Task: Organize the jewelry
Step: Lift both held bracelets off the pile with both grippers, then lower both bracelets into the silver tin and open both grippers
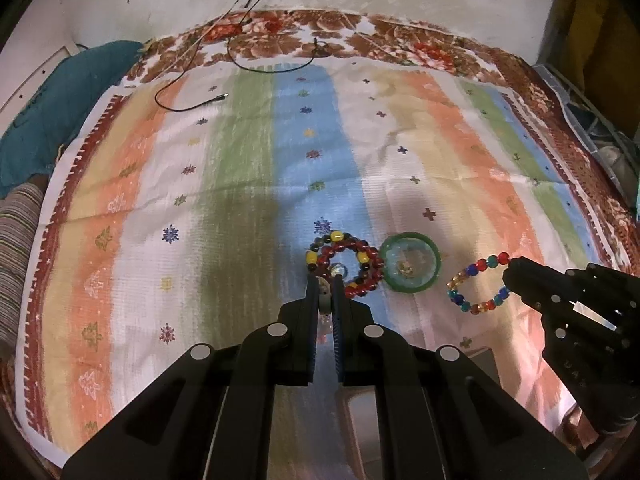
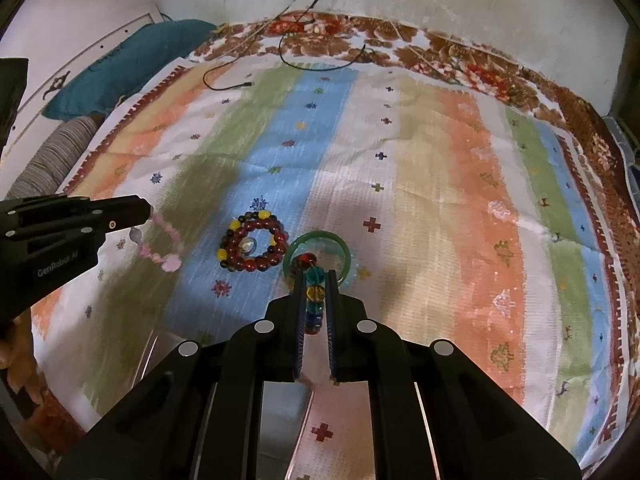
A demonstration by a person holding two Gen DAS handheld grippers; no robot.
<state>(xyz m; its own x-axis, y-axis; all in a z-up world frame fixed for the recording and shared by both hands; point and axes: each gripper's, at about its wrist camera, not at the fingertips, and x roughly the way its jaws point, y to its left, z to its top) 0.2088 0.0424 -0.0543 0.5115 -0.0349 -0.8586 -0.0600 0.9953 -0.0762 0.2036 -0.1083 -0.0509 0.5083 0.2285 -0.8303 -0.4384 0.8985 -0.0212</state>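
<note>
My left gripper (image 1: 326,280) is shut on a pale pink bead bracelet (image 1: 323,293), which hangs from it above the cloth; the right wrist view shows that gripper (image 2: 149,210) with the pink loop (image 2: 160,246) dangling. My right gripper (image 2: 315,276) is shut on a multicoloured glass-bead bracelet (image 2: 314,292); in the left wrist view it (image 1: 506,276) holds the bead loop (image 1: 476,285) in the air. On the blue stripe lies a dark red bead bracelet (image 1: 360,258) with yellow beads, and a green bangle (image 1: 410,236) rests just right of it.
A striped, patterned cloth (image 1: 240,180) covers the surface. A black cable (image 1: 192,102) trails across its far side. A teal cushion (image 1: 60,100) and a striped fabric (image 1: 16,248) lie at the left edge. A shiny tray edge (image 1: 356,420) shows beneath my grippers.
</note>
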